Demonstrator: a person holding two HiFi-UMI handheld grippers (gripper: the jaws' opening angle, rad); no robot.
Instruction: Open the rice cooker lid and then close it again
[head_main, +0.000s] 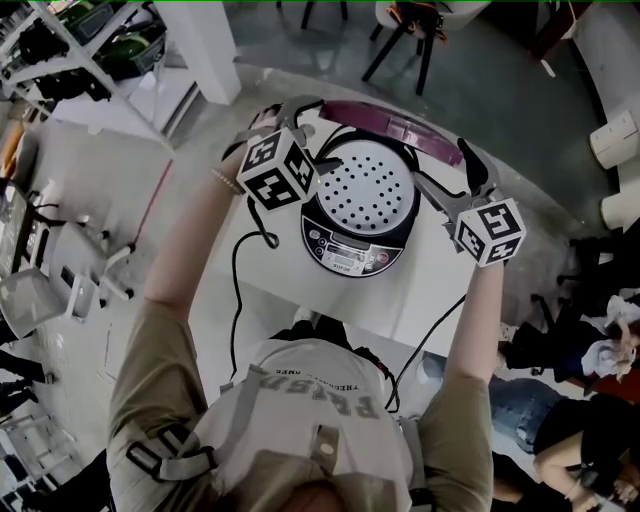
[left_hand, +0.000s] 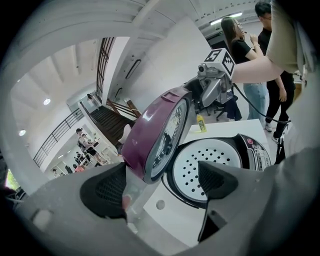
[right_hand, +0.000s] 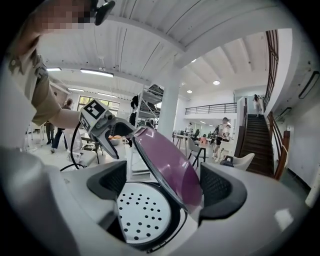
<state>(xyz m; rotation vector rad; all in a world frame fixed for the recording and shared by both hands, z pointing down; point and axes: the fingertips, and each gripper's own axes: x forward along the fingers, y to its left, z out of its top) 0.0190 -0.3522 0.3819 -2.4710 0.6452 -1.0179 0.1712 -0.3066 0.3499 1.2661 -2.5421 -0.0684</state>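
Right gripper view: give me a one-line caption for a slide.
Right gripper, jaws apart, straddles the raised purple rice cooker lid above the perforated white tray; left gripper at its far side.

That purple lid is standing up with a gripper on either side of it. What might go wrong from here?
1. The lid stands open between the open jaws of the left gripper and the right gripper. Neither clamps it, so a push might let it slam onto the rice cooker.
2. Uneven pushes from the two sides could twist the lid.
3. The black cable beside the cooker could snag.
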